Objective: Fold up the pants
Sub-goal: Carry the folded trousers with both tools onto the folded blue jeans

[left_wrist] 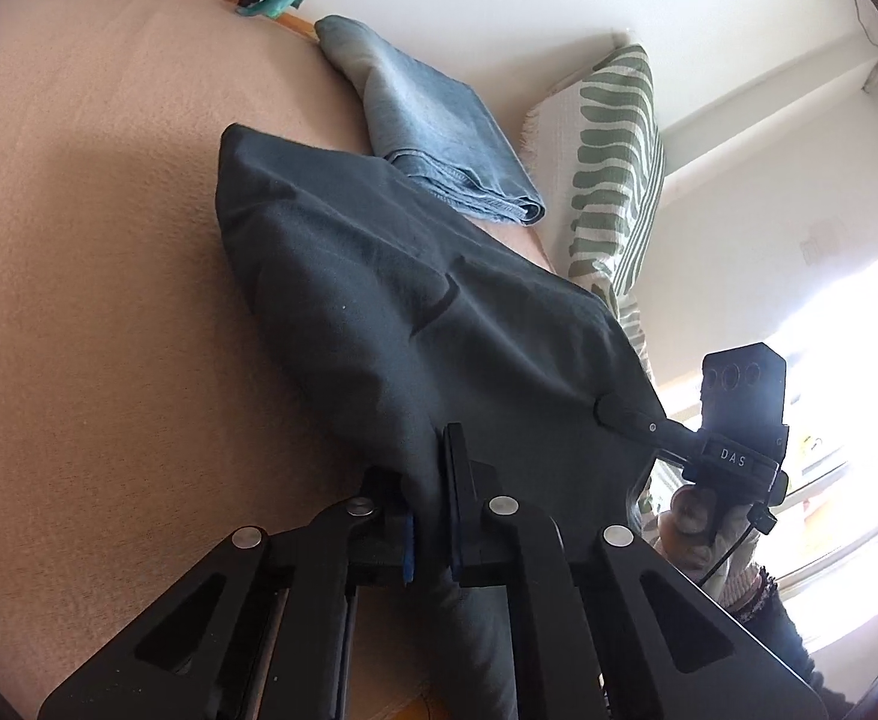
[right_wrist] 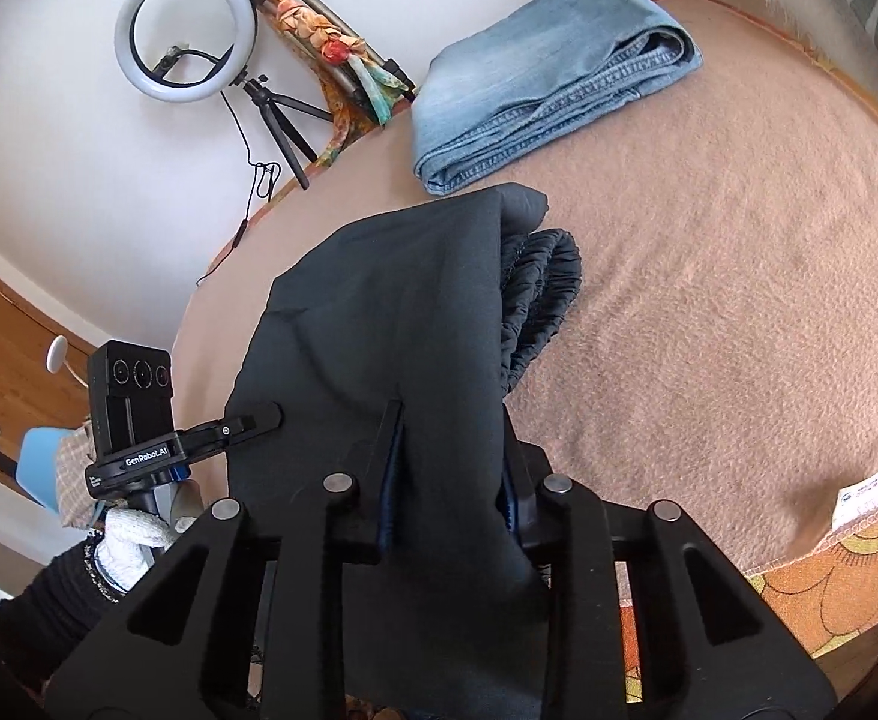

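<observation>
Dark grey pants (left_wrist: 378, 276) lie folded lengthwise on a peach blanket (left_wrist: 108, 240), their near end raised off it. My left gripper (left_wrist: 432, 468) is shut on one near corner of the cloth, which is pinched thin between its pads. In the right wrist view the pants (right_wrist: 390, 300) drape over my right gripper (right_wrist: 451, 450), shut on a thicker bunch of the same near edge. The gathered elastic waistband (right_wrist: 541, 294) shows at the far right side. Each gripper appears in the other's view, the left gripper (right_wrist: 264, 414) and the right gripper (left_wrist: 610, 408), both at the cloth's edge.
Folded light blue jeans (right_wrist: 535, 78) rest beyond the dark pants near the blanket's far edge. A green-striped pillow (left_wrist: 613, 168) leans at the wall. A ring light (right_wrist: 186, 30) on a tripod stands off the bed. The blanket (right_wrist: 739, 270) stretches bare to the right.
</observation>
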`<move>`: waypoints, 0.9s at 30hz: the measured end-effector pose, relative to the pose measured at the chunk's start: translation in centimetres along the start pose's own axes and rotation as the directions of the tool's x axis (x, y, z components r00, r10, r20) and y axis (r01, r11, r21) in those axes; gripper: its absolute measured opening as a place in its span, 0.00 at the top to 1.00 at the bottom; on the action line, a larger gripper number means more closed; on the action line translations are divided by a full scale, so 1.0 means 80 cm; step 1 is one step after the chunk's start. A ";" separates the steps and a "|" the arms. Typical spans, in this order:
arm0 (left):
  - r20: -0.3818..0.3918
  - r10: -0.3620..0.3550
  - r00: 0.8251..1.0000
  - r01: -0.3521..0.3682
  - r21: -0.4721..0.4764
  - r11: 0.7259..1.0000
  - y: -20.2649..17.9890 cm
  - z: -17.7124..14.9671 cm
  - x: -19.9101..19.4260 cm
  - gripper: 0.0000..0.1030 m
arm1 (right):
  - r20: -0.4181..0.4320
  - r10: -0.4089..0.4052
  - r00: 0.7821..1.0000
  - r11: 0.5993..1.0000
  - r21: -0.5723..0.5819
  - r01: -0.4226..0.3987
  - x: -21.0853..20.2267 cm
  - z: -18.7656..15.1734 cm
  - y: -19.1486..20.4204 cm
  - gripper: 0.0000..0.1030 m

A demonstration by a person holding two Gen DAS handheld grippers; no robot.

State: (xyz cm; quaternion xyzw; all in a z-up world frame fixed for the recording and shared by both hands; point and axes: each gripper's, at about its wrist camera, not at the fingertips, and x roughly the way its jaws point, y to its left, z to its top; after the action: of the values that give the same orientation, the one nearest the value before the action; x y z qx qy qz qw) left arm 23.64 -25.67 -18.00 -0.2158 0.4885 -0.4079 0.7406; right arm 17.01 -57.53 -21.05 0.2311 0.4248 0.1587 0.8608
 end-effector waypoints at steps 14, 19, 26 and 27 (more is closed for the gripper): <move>0.085 -0.028 0.996 0.014 0.168 0.986 -0.066 0.073 -0.051 0.95 | 0.154 -0.041 0.987 0.988 -0.144 0.063 -0.061 0.048 0.093 0.76; 0.123 -0.042 0.992 0.012 0.235 0.972 -0.100 0.131 -0.052 0.95 | 0.221 -0.046 0.974 0.982 -0.167 0.084 -0.080 0.104 0.103 0.76; 0.166 -0.057 0.985 0.002 0.313 0.950 -0.136 0.226 -0.027 0.95 | 0.282 -0.043 0.958 0.982 -0.165 0.093 -0.091 0.212 0.074 0.76; 0.169 -0.058 0.984 0.000 0.322 0.947 -0.139 0.241 -0.020 0.95 | 0.287 -0.044 0.957 0.981 -0.167 0.096 -0.089 0.228 0.067 0.76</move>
State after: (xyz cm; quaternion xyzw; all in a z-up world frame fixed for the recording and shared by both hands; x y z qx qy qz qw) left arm 36.30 -32.27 -0.84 -0.1351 0.3453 -0.4720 0.7999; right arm 27.12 -61.15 -3.80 0.1577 0.2897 0.1311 0.9349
